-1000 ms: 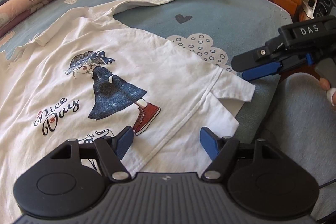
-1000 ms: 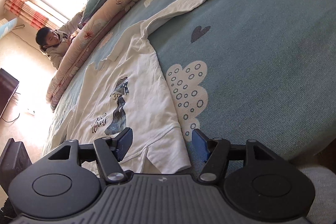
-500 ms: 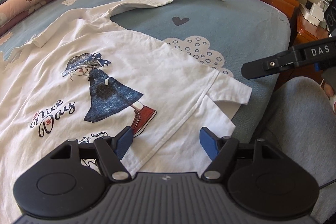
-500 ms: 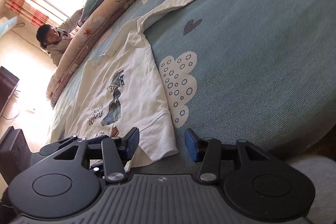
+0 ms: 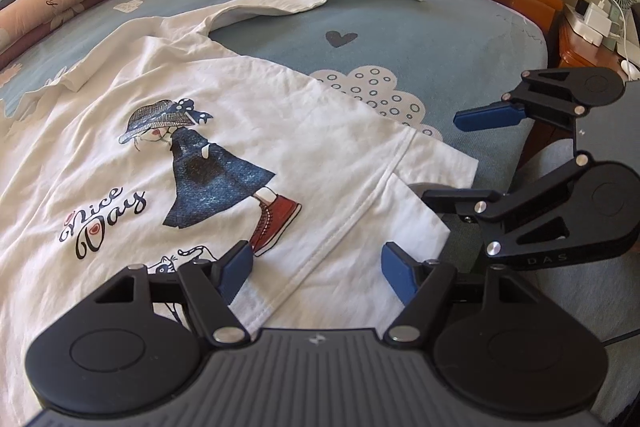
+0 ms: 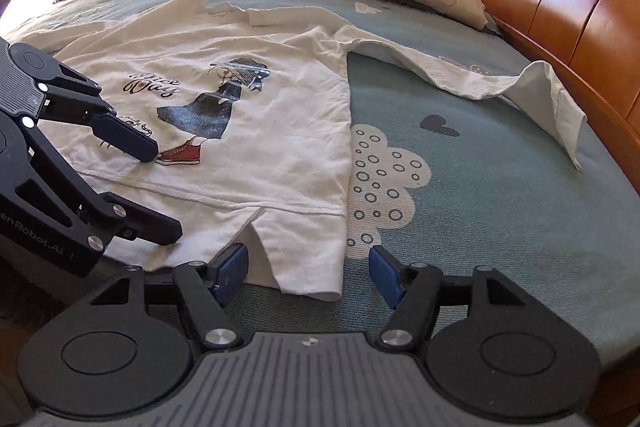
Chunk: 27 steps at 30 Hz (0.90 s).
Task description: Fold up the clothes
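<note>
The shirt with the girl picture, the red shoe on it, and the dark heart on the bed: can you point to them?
white shirt [image 5: 320,131], left wrist view, plain cloth right of the print.
red shoe [image 5: 276,217], left wrist view, middle of the shoe.
dark heart [image 6: 439,125], right wrist view, centre of the heart.

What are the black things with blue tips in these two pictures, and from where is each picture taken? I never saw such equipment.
They are two hand-held grippers; a person carries one in each hand, and each bears a camera looking forward along its two fingers. One picture comes from the left gripper, and there the right gripper appears at the right side. The other picture comes from the right gripper.

On the bed, covered by a blue sheet with a cloud pattern, lies a white long-sleeved shirt printed with a girl and "Nice Day", spread flat, one sleeve stretched toward the wooden headboard.

Nothing is held. Both grippers are open near the shirt's bottom hem; the right one's jaws are opening around the hem corner.
</note>
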Each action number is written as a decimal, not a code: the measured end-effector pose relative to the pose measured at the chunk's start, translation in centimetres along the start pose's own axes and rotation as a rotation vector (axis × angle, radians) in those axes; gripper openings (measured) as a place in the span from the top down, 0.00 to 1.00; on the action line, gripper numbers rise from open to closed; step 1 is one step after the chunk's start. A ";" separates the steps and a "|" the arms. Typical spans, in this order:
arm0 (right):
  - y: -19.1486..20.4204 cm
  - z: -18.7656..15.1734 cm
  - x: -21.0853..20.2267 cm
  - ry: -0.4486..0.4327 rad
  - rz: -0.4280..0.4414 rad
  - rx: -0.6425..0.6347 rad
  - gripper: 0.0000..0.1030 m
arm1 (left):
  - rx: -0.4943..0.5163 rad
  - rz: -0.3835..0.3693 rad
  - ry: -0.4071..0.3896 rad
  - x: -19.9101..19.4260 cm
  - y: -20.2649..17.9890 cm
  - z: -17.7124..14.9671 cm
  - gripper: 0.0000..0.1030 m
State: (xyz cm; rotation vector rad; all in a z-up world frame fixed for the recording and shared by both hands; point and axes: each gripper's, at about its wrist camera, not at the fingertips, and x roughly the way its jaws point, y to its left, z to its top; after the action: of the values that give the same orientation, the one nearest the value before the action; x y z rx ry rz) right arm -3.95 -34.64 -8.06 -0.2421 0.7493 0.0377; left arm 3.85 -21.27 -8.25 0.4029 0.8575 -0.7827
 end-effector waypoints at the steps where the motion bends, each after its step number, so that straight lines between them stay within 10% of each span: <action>1: 0.2 -0.1 0.0 -0.005 -0.031 -0.027 0.29 | 0.000 -0.001 -0.002 0.0 0.0 0.0 0.30; 17: 2.0 -0.3 0.4 0.020 -0.401 -0.310 0.07 | 0.005 -0.020 -0.012 -0.3 0.4 -0.5 0.26; 27: 0.6 1.4 -3.2 0.002 -0.311 -0.221 0.07 | -0.032 0.009 -0.067 -1.6 1.3 -0.4 0.26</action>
State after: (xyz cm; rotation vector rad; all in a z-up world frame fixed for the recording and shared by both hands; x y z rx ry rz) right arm -5.43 -33.55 -4.96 -0.5669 0.7022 -0.1761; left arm 4.00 -19.45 -7.16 0.3500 0.8041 -0.7693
